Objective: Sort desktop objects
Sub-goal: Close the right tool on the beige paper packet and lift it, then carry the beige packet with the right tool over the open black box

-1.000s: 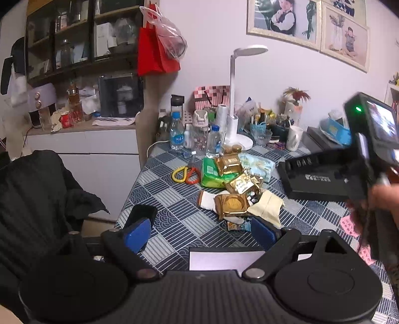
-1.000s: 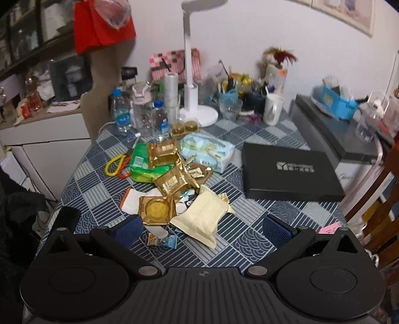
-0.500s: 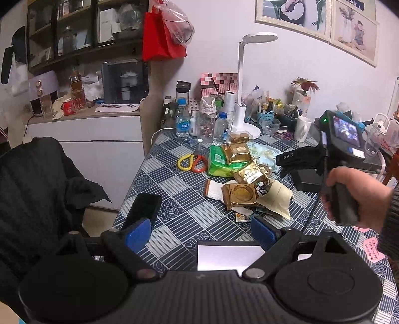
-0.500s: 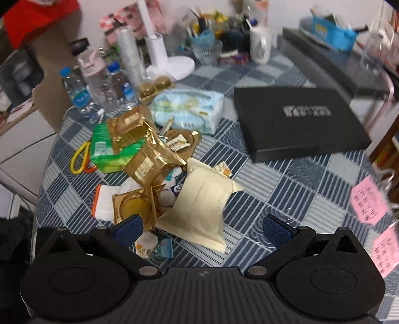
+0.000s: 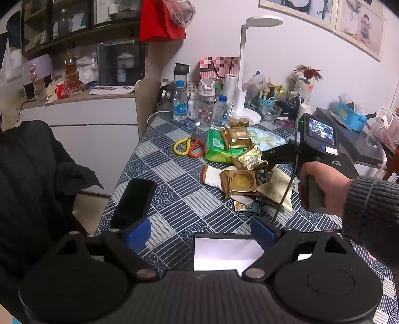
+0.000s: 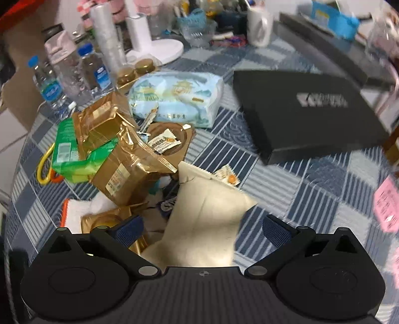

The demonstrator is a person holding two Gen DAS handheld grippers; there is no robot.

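Note:
A heap of packets lies mid-table: gold foil pouches [image 6: 129,172] [image 5: 240,183], a green pack [image 6: 74,154] [image 5: 219,147], a cream paper pouch [image 6: 207,216] [image 5: 276,185], a pale blue tissue pack [image 6: 177,94], small sweets [image 6: 164,143]. My right gripper [image 6: 202,228] is open, low over the cream pouch, which lies between its fingers untouched. It shows in the left wrist view [image 5: 274,154], held by a hand. My left gripper [image 5: 199,231] is open and empty near the table's front edge, over a white paper [image 5: 224,251].
A black box [image 6: 306,112] lies right of the heap. Water bottles [image 6: 49,84], a lamp base [image 6: 159,48], a white mug [image 6: 259,23] and scissors [image 5: 189,147] stand behind. A black phone [image 5: 134,202] lies front left. Pink notes [image 6: 386,204] lie at right.
My right gripper has moved forward and down towards the heap, now right over the cream pouch. My left gripper has drawn back slightly; both stay open.

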